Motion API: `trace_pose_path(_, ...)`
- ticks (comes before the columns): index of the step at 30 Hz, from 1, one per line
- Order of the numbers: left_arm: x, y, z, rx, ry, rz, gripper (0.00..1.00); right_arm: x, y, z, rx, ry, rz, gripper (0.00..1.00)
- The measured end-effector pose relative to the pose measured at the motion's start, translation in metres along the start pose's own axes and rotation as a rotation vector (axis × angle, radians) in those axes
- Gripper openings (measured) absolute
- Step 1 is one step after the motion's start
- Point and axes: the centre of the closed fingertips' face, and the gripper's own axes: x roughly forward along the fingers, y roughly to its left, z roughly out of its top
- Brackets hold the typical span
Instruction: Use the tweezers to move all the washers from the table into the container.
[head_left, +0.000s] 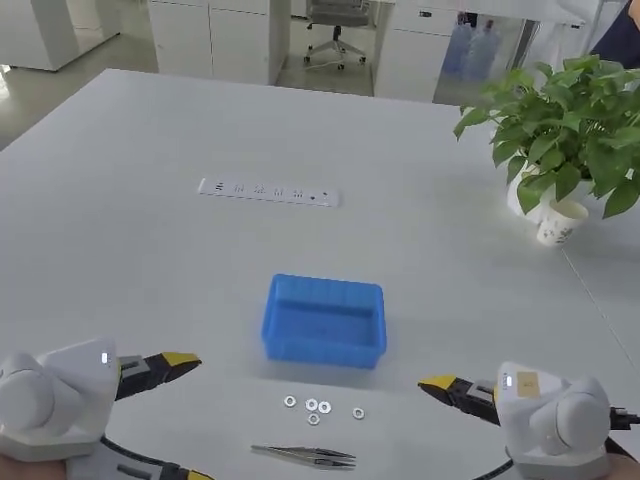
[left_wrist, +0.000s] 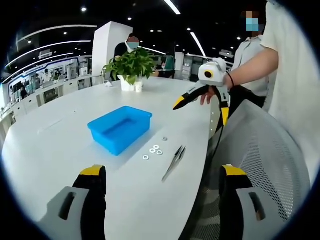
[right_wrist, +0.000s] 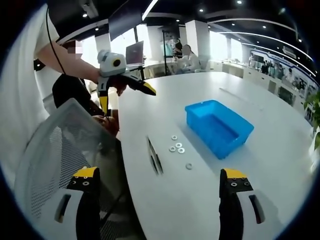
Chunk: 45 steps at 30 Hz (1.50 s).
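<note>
A: Left gripper view first. What is the left gripper (left_wrist: 162, 172) doing?
B: Its jaws stand wide apart with nothing between them. Ahead, the blue container (left_wrist: 120, 127) sits on the white table (left_wrist: 50, 150) and looks empty. The washers (left_wrist: 152, 150), five by my count, lie loose just beside its wall on the person's side. The tweezers (left_wrist: 173, 162) lie flat, farther from the container than the washers.
A: And the right gripper (left_wrist: 200, 112)?
B: It is held in the air past the container's other end, also spread and carrying nothing.
A: Right gripper view?
B: The same layout mirrored. Its own jaws are released and empty, the washers lie between container and tweezers, and the left gripper is raised beyond them.
A: Why that arrangement?
B: My guess is that the washers are too thin for these broad jaws, so the tweezers wait on the side nearest the hands. The container sits close, which keeps each carry short. Open jaws suit taking the tweezers first.
A: Head view?
B: There is a gripper on each side of the container, both apart from it, and no washer inside. A power strip (head_left: 268, 192) lies on the container's far side, out of the way.
</note>
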Motion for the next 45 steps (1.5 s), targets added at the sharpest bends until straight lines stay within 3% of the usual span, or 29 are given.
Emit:
trace_pose_path(3,0.000,-0.001,0.000,0.002,-0.001,-0.006,0.99,-0.001,0.000,0.008,0.019,-0.052,0.001,1.00)
trace_pose_path(14,0.003,-0.005,-0.002,0.003,-0.001,-0.010,0.99,0.004,-0.001,0.003,0.018,-0.030,-0.009,1.00)
trace_pose_path(18,0.007,-0.008,-0.005,0.004,0.010,-0.019,0.99,0.013,0.001,0.001,-0.092,0.004,-0.025,1.00)
trace_pose_path(20,0.012,-0.011,-0.009,0.006,0.027,-0.030,0.97,0.021,0.008,0.003,-0.079,0.000,0.001,1.00)
trace_pose_path(23,0.020,-0.016,-0.014,0.006,0.046,-0.054,0.87,0.032,0.016,-0.003,-0.097,0.045,0.035,0.85)
trace_pose_path(25,0.024,-0.019,-0.014,0.009,0.050,-0.064,0.84,0.035,0.018,-0.001,-0.115,0.045,0.045,0.75)
trace_pose_path(29,0.031,-0.024,-0.018,-0.010,0.071,-0.097,0.61,0.040,0.013,0.000,-0.137,0.063,0.035,0.49)
trace_pose_path(37,0.049,-0.016,-0.021,0.012,0.066,-0.083,0.63,0.055,0.006,0.002,-0.196,0.079,0.037,0.36)
trace_pose_path(45,0.059,-0.014,-0.031,0.025,0.090,-0.094,0.57,0.073,0.013,-0.001,-0.223,0.089,0.077,0.37)
